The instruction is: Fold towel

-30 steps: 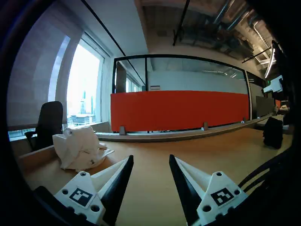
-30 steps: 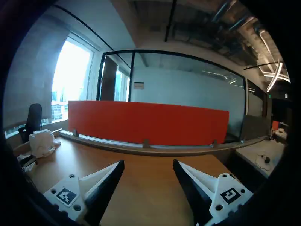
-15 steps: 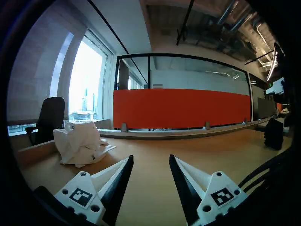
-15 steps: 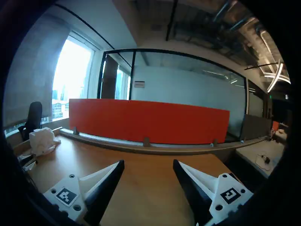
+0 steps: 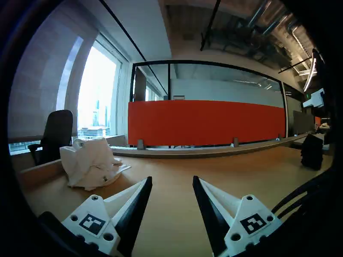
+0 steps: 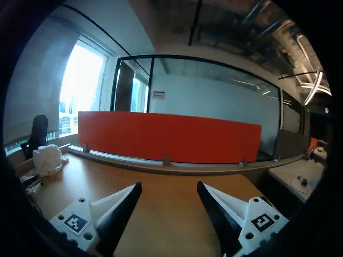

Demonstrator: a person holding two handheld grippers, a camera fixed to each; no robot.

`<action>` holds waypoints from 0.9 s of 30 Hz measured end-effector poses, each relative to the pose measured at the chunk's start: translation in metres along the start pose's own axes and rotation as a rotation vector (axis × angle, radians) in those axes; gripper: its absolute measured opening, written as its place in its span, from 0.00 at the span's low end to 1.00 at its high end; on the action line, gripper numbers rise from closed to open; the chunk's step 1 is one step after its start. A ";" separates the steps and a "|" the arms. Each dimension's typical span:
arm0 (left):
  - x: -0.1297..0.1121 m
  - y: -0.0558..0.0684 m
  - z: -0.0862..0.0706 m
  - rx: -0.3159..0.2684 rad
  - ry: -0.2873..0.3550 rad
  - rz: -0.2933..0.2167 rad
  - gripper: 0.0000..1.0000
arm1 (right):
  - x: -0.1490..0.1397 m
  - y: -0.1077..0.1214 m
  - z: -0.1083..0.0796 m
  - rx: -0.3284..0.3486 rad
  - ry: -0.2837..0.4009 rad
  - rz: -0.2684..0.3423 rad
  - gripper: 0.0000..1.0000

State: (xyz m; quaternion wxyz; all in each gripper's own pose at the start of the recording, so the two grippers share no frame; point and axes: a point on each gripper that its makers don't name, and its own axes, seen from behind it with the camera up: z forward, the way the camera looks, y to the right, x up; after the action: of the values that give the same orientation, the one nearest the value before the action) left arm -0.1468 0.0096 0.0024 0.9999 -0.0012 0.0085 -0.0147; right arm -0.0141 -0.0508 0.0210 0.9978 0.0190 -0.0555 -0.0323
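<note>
A crumpled white towel [image 5: 91,164] lies in a heap at the far left of the wooden table [image 5: 180,180], ahead and left of my left gripper [image 5: 171,198]. That gripper stands open low over the tabletop with nothing between its fingers. From the right gripper view the same towel [image 6: 47,159] looks small at the far left edge of the table [image 6: 171,201]. My right gripper [image 6: 169,203] is open too, held over bare wood, well away from the towel.
An orange divider panel [image 5: 206,123] runs along the table's back edge. A black office chair [image 5: 55,138] stands behind the towel by the window. A black object [image 5: 311,151] sits at the right of the table. Another desk [image 6: 296,173] lies to the far right.
Both views tilted slightly over the last second, so the towel sits a little higher in the frames. Both grippers stayed open; the towel itself has not moved.
</note>
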 end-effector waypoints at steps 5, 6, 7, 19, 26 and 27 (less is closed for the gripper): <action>-0.001 0.001 0.001 -0.004 -0.002 0.001 0.69 | 0.002 0.003 0.000 -0.005 0.005 0.004 1.00; -0.001 0.001 0.001 -0.004 -0.002 0.001 0.69 | 0.003 0.004 -0.001 -0.006 0.007 0.006 1.00; -0.001 0.001 0.001 -0.004 -0.002 0.001 0.69 | 0.003 0.005 -0.001 -0.007 0.009 0.007 1.00; -0.001 0.001 0.001 -0.004 -0.003 0.001 0.69 | 0.009 0.019 -0.007 -0.012 0.050 0.032 1.00; -0.001 0.001 0.001 -0.004 -0.003 0.001 0.69 | 0.012 0.038 -0.013 -0.030 0.086 0.040 1.00; -0.001 0.001 0.001 -0.004 -0.003 0.001 0.69 | 0.013 0.041 -0.014 -0.032 0.092 0.042 1.00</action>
State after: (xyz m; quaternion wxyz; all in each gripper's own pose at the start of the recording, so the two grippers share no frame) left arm -0.1478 0.0105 0.0034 0.9999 -0.0031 0.0072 -0.0140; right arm 0.0031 -0.0105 0.0105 0.9999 0.0034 -0.0095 -0.0111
